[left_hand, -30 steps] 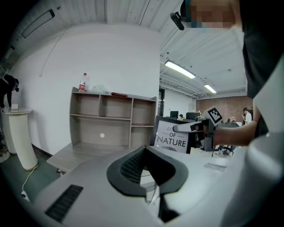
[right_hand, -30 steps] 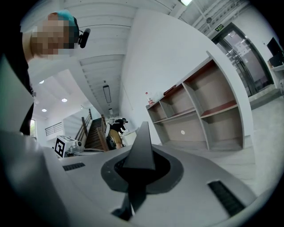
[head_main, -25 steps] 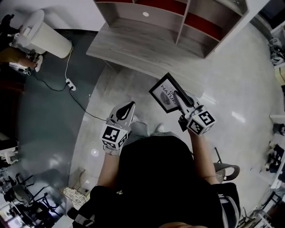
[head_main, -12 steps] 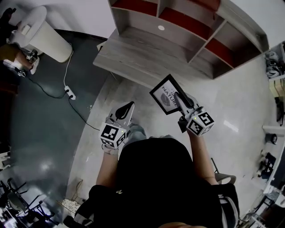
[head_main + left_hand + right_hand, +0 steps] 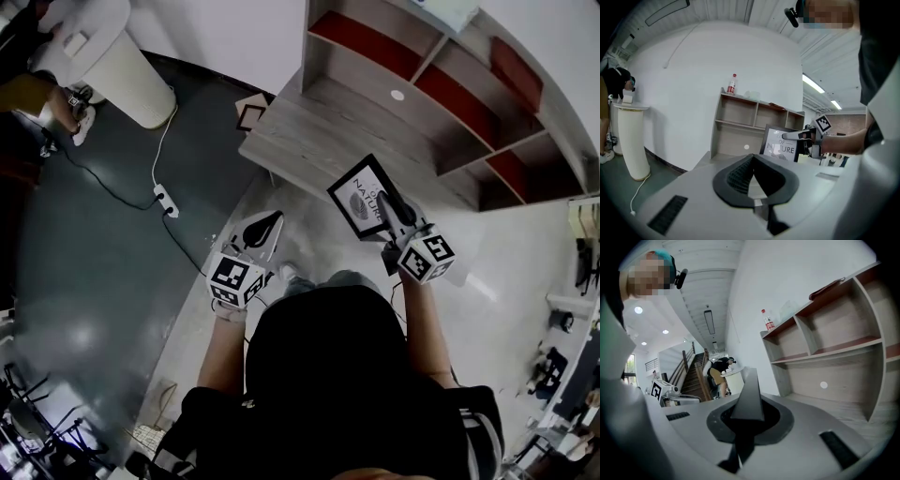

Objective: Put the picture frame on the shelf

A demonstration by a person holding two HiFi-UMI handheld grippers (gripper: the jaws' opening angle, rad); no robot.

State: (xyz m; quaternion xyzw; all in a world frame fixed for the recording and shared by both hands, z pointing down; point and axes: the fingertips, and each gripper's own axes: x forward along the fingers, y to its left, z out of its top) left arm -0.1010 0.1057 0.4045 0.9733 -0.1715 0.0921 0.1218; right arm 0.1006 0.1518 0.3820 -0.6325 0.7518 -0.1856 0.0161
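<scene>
Right gripper (image 5: pixel 380 199): jaws closed on the picture frame (image 5: pixel 354 197), gripping its right edge. In the right gripper view the frame's dark edge (image 5: pixel 749 394) stands on end between the jaws.
Left gripper (image 5: pixel 265 225): jaws together, nothing between them, at 8 o'clock of the frame and apart from it.

Around, head view:
- Shelf (image 5: pixel 450 84) with red-backed compartments from 12 to 2 o'clock of the frame; its wooden ledge (image 5: pixel 309 131) at 11 o'clock. Nothing between frame and ledge.
- Bottle (image 5: pixel 731 84) with a red label on the shelf top.
- Small frame (image 5: pixel 251 115) on the floor at the ledge's left corner.
- White column (image 5: pixel 112 56) at 10 o'clock, far left; power strip (image 5: pixel 165 199) and cable on the dark floor.

Change over the last second: the shelf has swung from top centre to upper right and sits nearer. The small floor frame has come into view. The grip on the frame is unchanged.

Frame: black border, white print, dark lettering "NATURE", grey oval motif. Held in the air, tilted, face toward the person.
</scene>
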